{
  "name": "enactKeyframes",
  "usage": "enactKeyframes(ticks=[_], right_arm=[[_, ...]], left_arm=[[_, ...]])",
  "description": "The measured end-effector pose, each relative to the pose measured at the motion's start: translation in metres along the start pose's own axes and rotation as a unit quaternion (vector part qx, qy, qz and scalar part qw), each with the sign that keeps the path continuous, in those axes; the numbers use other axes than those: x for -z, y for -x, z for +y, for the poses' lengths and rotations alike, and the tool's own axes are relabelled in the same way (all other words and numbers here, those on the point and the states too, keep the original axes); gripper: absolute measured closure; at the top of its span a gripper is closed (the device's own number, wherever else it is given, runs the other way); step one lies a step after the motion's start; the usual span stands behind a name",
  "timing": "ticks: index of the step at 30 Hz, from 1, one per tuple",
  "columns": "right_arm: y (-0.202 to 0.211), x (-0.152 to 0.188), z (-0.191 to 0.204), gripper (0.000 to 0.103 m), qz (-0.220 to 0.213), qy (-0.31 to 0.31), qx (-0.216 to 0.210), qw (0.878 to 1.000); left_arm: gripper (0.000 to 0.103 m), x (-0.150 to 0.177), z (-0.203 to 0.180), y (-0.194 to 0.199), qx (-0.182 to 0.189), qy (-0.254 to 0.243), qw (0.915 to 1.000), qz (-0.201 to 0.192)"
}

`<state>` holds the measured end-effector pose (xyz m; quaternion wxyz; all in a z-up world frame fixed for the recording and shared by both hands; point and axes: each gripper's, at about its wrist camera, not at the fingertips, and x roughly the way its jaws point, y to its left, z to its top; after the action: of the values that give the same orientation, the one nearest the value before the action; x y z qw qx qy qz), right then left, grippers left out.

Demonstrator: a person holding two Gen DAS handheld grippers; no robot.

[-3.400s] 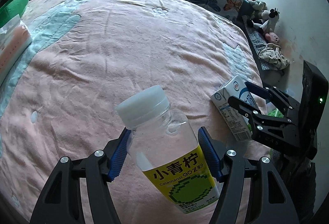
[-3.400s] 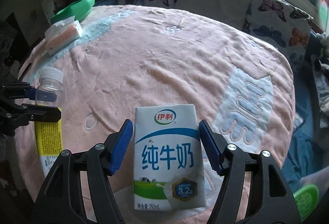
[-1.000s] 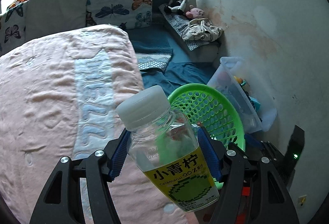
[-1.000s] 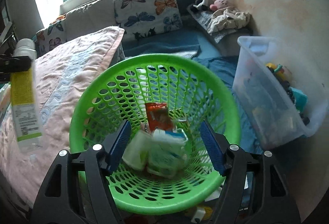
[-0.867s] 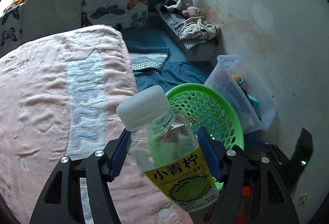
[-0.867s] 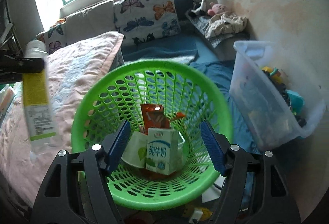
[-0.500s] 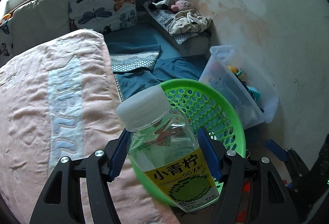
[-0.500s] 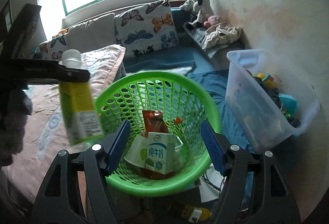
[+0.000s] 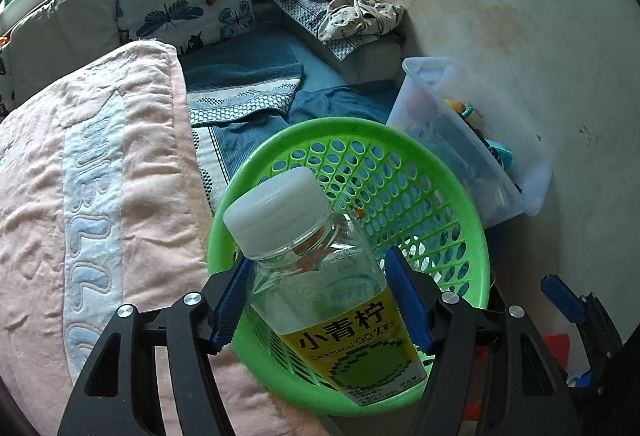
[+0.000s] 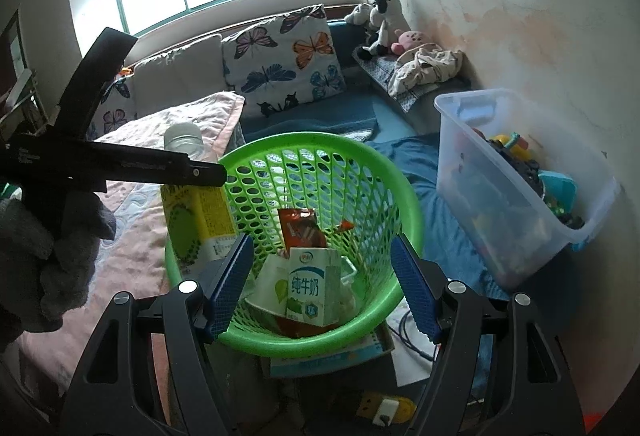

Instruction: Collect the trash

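My left gripper (image 9: pixel 320 296) is shut on a clear plastic bottle (image 9: pixel 316 268) with a white cap and a yellow-green label. It holds the bottle over the near left rim of the green mesh basket (image 9: pixel 440 175). In the right wrist view the bottle (image 10: pixel 196 220) hangs at the left edge of the basket (image 10: pixel 312 141). My right gripper (image 10: pixel 320 248) stands open above the basket with nothing between its fingers. A white milk carton (image 10: pixel 308 288), a red wrapper (image 10: pixel 300 228) and a white paper cup (image 10: pixel 266 288) lie in the basket.
A clear plastic bin of toys (image 10: pixel 520 175) stands right of the basket by the wall. The pink blanket (image 9: pixel 80 195) covers the bed on the left, with butterfly pillows (image 10: pixel 280 55) behind. A book (image 10: pixel 328 360) lies under the basket. A gloved hand (image 10: pixel 40 236) holds the left gripper.
The right gripper let the milk carton go into the basket and drew back. The left gripper carried the bottle from over the bed to the basket's left rim, a little lower.
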<state>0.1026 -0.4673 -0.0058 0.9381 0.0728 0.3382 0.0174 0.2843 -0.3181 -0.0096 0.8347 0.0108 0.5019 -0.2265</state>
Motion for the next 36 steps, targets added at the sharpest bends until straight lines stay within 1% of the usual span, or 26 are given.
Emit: enactKeyframes(ticks=[2, 5, 7, 16, 24, 29, 32, 36], right_arm=[[0.001, 0.001, -0.001, 0.032, -0.001, -0.006, -0.001, 1.0], [0.003, 0.003, -0.001, 0.032, -0.002, -0.012, -0.003, 1.0], [0.004, 0.004, -0.001, 0.032, -0.003, -0.014, -0.005, 1.0], [0.012, 0.007, 0.003, 0.032, -0.008, -0.017, -0.008, 1.0], [0.018, 0.013, 0.012, 0.032, -0.007, -0.016, -0.01, 1.0], [0.021, 0.016, 0.019, 0.032, -0.008, -0.015, -0.013, 1.0], [0.022, 0.019, 0.024, 0.03, -0.007, -0.016, -0.017, 1.0], [0.021, 0.021, 0.033, 0.029, -0.006, -0.009, -0.019, 1.0]], left_arm=[[0.039, 0.0, -0.001, -0.002, 0.002, 0.001, 1.0, 0.003], [0.036, 0.0, -0.002, -0.004, 0.004, 0.001, 1.0, 0.006], [0.035, 0.001, -0.002, -0.004, 0.009, 0.0, 1.0, 0.004], [0.034, 0.008, -0.004, 0.011, 0.007, -0.014, 0.9998, -0.01], [0.033, 0.021, 0.004, 0.034, 0.006, -0.018, 0.9993, -0.031], [0.031, 0.032, 0.012, 0.051, 0.001, -0.021, 0.9986, -0.048], [0.024, 0.039, 0.018, 0.061, -0.005, -0.021, 0.998, -0.059], [0.022, 0.049, 0.024, 0.076, -0.02, -0.027, 0.9964, -0.078]])
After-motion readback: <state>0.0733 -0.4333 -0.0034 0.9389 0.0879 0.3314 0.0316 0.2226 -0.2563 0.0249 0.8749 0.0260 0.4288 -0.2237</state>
